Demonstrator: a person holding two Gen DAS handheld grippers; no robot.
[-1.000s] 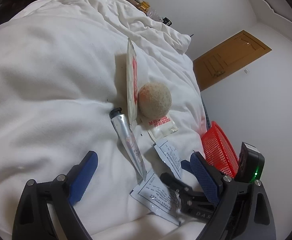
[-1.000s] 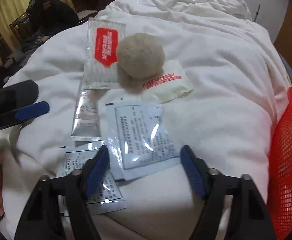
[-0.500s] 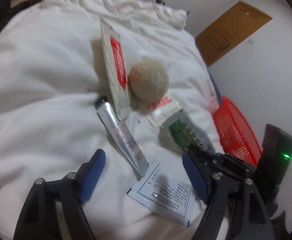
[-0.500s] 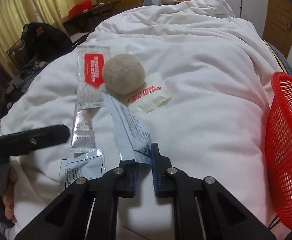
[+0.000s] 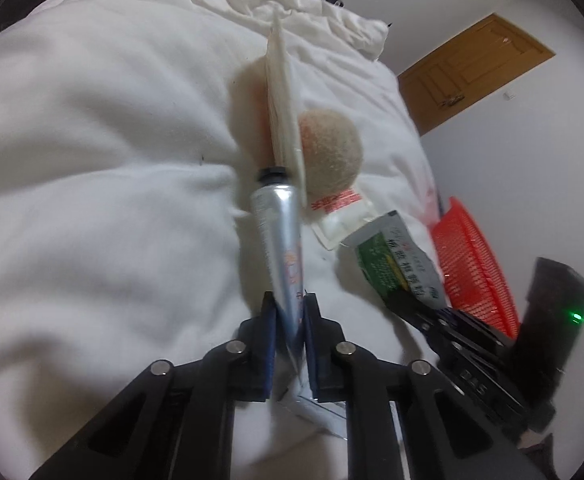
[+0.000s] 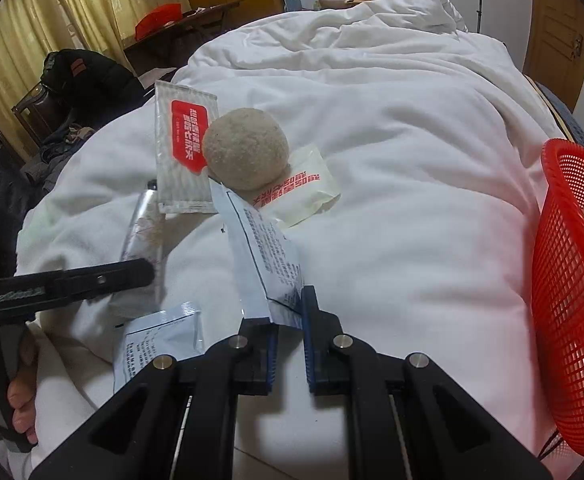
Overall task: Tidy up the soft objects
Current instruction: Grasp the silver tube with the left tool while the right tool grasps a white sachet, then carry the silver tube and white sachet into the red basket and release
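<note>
My left gripper point(image 5: 289, 312) is shut on the flat end of a silver tube point(image 5: 277, 232), which shows in the right wrist view point(image 6: 141, 224) too. My right gripper point(image 6: 287, 312) is shut on a white-and-blue printed sachet point(image 6: 263, 256), lifted off the duvet; its green face shows in the left wrist view point(image 5: 396, 260). A beige felt ball point(image 6: 245, 152) rests on a cream packet with red print point(image 6: 304, 192). A silver sachet with a red label point(image 6: 183, 148) leans against the ball. Another printed sachet point(image 6: 159, 340) lies flat near me.
Everything lies on a white duvet point(image 6: 392, 128). A red mesh basket point(image 6: 572, 288) stands at the right edge of the bed with a wrapped item inside. A dark coat on a chair point(image 6: 83, 80) is at the left. A wooden door point(image 5: 472, 68) is beyond the bed.
My left gripper has closed on the end of the silver tube. My right gripper, shut on the printed sachet, has lifted it and drawn it back a little.
</note>
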